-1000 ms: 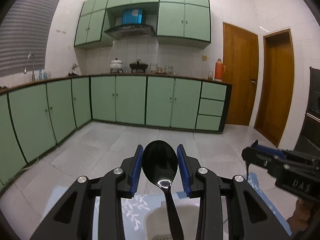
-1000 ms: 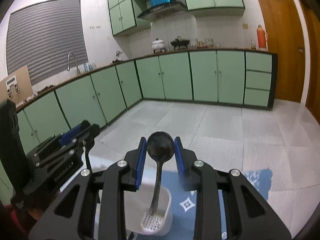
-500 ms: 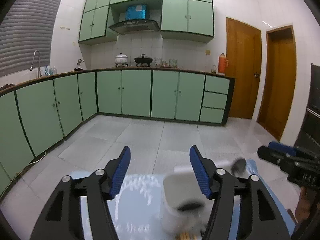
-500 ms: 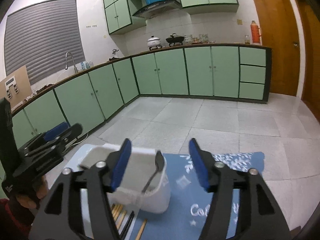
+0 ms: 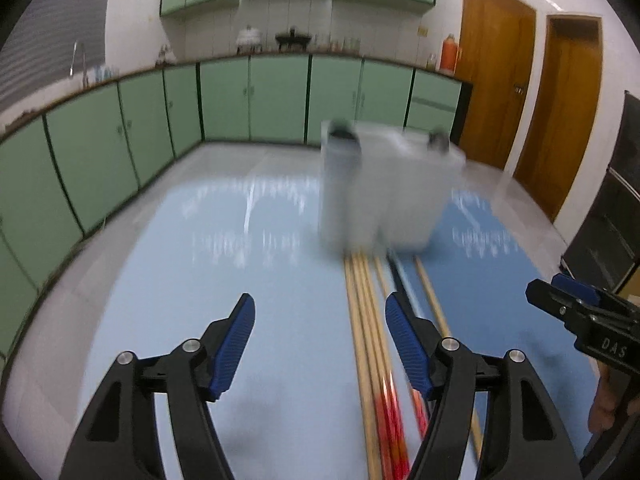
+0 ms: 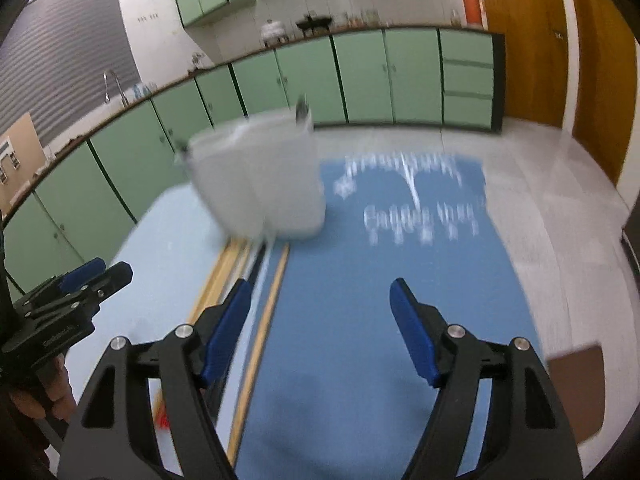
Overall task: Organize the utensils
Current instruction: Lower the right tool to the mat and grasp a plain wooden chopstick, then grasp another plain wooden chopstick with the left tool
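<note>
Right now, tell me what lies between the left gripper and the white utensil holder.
In the left wrist view, chopsticks lie on the blue mat, running from the left gripper, at its right finger, up to the white utensil holder. The rest is bare mat.

The holder (image 5: 384, 192) looks like white matt plastic. The chopsticks (image 5: 362, 320) are pale wood with glossy red ends. The mat (image 6: 360, 320) is smooth blue.

Left gripper (image 5: 318, 340): released the black spoon, now spread wide, pulled back.
Right gripper (image 6: 320, 328): likewise.
Spoons: now standing in holder (image 5: 384, 192).
Chopsticks (image 5: 368, 320): come into view.
</note>
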`<move>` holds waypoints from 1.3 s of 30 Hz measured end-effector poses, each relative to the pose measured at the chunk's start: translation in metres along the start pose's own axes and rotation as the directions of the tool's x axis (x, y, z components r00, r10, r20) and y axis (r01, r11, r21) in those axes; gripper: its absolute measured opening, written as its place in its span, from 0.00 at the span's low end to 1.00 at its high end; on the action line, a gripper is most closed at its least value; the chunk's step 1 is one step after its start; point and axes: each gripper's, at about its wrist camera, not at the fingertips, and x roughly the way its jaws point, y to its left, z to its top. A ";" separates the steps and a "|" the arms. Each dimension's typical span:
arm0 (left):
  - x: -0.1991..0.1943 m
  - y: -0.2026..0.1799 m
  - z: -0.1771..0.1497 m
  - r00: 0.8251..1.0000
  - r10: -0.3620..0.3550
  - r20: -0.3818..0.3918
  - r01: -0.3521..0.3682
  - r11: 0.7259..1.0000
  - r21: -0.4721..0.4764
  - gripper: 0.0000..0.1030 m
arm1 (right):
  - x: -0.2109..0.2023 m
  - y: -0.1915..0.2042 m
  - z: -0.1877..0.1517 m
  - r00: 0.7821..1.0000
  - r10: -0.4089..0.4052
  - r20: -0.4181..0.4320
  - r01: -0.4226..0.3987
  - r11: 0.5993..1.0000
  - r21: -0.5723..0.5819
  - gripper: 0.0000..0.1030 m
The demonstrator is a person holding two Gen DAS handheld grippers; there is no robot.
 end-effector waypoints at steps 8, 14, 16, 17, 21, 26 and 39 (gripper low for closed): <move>-0.010 -0.001 -0.057 0.995 0.017 -0.099 -0.017 1.000 -0.003 0.64 | -0.015 0.022 -0.055 0.998 0.003 -0.064 -0.004 1.000 -0.020 0.59; -0.024 -0.004 -0.075 0.993 0.001 -0.115 0.001 1.000 0.012 0.64 | -0.020 0.041 -0.073 0.997 0.029 -0.074 -0.033 0.998 -0.052 0.50; -0.027 -0.005 -0.077 0.993 -0.003 -0.117 0.005 1.000 0.016 0.63 | -0.020 0.044 -0.078 0.996 0.036 -0.077 -0.040 0.998 -0.054 0.47; -0.028 -0.005 -0.080 0.993 -0.006 -0.119 0.008 1.000 0.014 0.63 | -0.021 0.046 -0.080 0.997 0.036 -0.075 -0.040 0.998 -0.058 0.46; -0.027 -0.007 -0.088 0.992 -0.018 -0.128 0.018 1.000 0.000 0.60 | -0.021 0.053 -0.087 0.998 0.021 -0.063 -0.026 0.997 -0.067 0.43; -0.023 -0.011 -0.095 0.992 -0.015 -0.122 0.015 1.000 0.005 0.59 | -0.016 0.054 -0.095 0.998 -0.001 -0.065 -0.004 0.998 -0.070 0.39; -0.024 -0.008 -0.098 0.996 -0.002 -0.090 0.001 1.000 -0.015 0.41 | -0.008 0.049 -0.097 0.997 -0.054 -0.061 0.049 0.995 -0.083 0.10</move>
